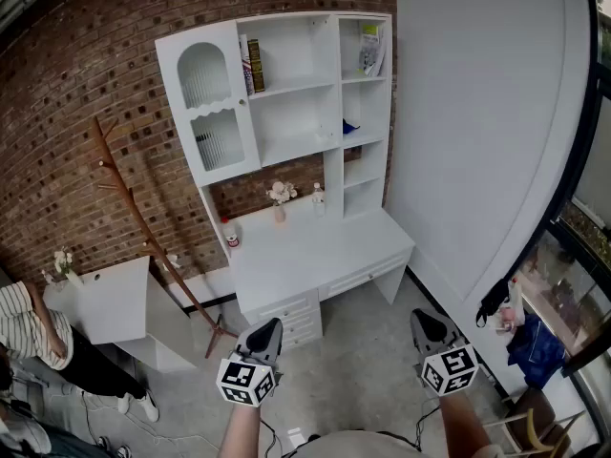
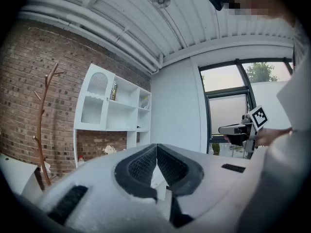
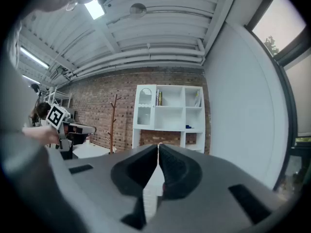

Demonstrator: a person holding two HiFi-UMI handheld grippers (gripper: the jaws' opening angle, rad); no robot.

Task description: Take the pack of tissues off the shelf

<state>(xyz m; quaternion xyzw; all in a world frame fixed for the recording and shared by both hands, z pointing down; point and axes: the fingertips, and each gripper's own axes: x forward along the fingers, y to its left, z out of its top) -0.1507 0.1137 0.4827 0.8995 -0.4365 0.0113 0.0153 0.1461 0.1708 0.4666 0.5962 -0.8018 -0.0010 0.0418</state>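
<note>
- Nearest, at 7 o'clock in the head view, the left gripper (image 1: 265, 330) is held level. Its jaws are pressed together, with nothing between them.
- At 5 o'clock the right gripper (image 1: 428, 322) is level too. Its jaws also meet tip to tip and hold nothing.
- At 8 o'clock, off to the side, a person in a striped top (image 1: 29, 321) is partly in view.
- Toward 12 o'clock stands a white desk (image 1: 325, 256). On it are a small vase of flowers (image 1: 280, 198), a small bottle (image 1: 318, 198) near it, and a red-capped bottle (image 1: 230, 234) at the 9 o'clock end.
- At 9 o'clock from the desk a wooden coat stand (image 1: 143, 222) is before the brick wall (image 1: 86, 84).
- On the desk sits the white shelf unit (image 1: 296, 113).
- The pack of tissues (image 1: 370, 50) leans in the top right compartment, at 1 o'clock, well apart from both grippers.
- Books (image 1: 253, 65) stand in the top middle compartment.
</note>
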